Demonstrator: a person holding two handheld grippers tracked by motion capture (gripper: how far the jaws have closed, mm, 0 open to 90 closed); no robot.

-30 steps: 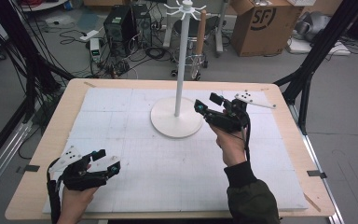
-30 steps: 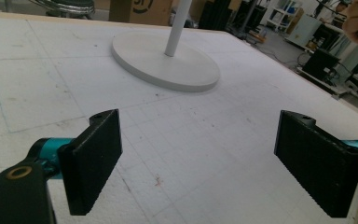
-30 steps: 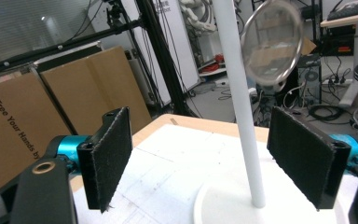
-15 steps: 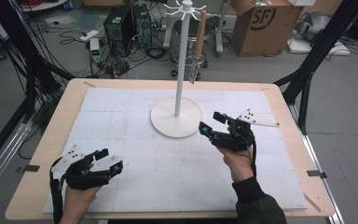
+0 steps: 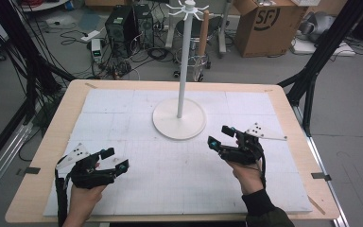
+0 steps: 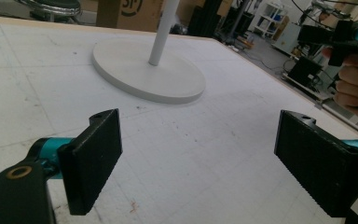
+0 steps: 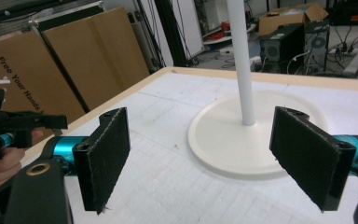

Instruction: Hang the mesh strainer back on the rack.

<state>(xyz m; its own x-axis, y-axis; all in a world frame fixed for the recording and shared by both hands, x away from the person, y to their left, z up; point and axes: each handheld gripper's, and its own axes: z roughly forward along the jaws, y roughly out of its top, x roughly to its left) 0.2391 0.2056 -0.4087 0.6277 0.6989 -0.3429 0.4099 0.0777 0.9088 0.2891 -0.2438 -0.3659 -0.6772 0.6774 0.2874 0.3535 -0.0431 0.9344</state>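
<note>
High view shows a white stand point(image 5: 178, 120) with a round base and a thin pole on the white mat point(image 5: 137, 184) that covers the wooden worktop point(image 5: 59, 130); the base sits a little toward the far edge, about midway between the left and right edges. The pole rises to a small crown of hooks point(image 5: 187, 8) (seen against the floor clutter behind).

The left gripper point(image 5: 114, 160) is held over the mat near the front left corner, jaws spread wide with nothing between them, pointing toward the stand but well apart from it. In the left gripper view its two black pads point(image 6: 95, 158) stand wide apart above bare mat, the stand's base point(image 6: 144, 70) ahead.

The right gripper point(image 5: 220, 135) is toward the right edge, near the base's front right rim yet not touching it. Its jaws are also spread and empty; in the right gripper view the pads point(image 7: 105, 151) frame the base point(image 7: 242, 140) and pole, with the other hand's gripper point(image 7: 14, 123) farther off at the left.
</note>
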